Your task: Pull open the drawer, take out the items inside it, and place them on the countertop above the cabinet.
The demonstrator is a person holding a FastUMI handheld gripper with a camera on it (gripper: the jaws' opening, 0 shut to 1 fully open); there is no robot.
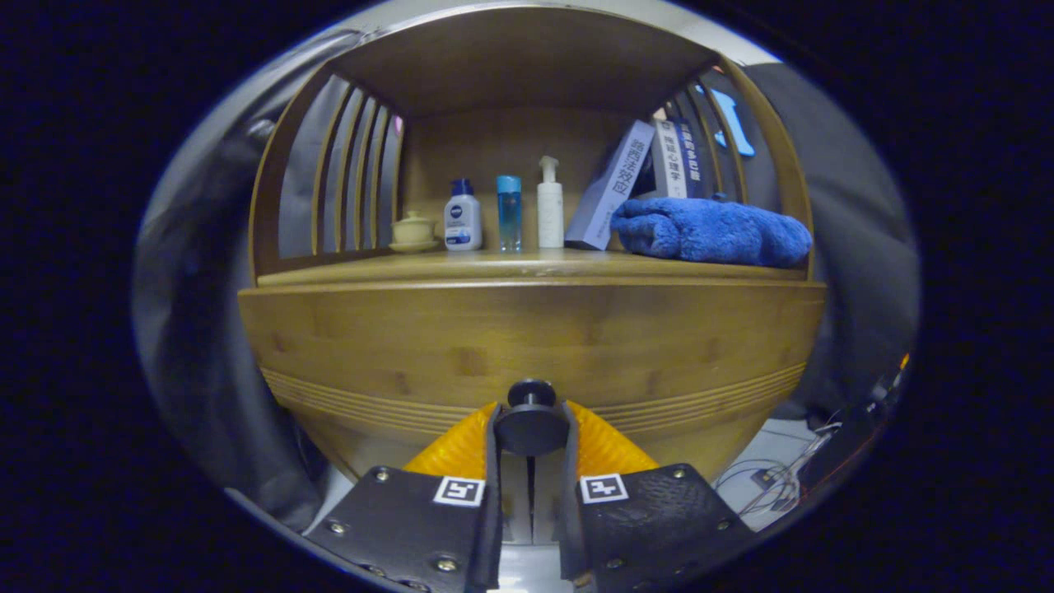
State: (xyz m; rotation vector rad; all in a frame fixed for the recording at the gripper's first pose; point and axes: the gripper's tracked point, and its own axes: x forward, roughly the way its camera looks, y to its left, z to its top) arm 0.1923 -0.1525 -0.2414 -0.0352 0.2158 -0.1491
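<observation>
- Between the fingers [531, 432]: drawer knob [531, 424], clamped from both sides.
- Drawer front [527, 346] stands directly ahead, closed against the cabinet; judged pull axis runs straight back.
- Counter [494, 265] lies above, beyond the fingers.

Countertop [527, 265] stock: 3 bottles — 1 white w/ dark cap [463, 217], 1 clear blue [509, 212], 1 white pump [550, 206]. Also 1 lidded cup on saucer [413, 231], 2 books [650, 177] leaning, 1 blue towel [712, 232]. Below: 1 drawer [527, 346] w/ 1 knob [531, 420], 1 gripper [531, 449], its fingers closed on the knob.
</observation>
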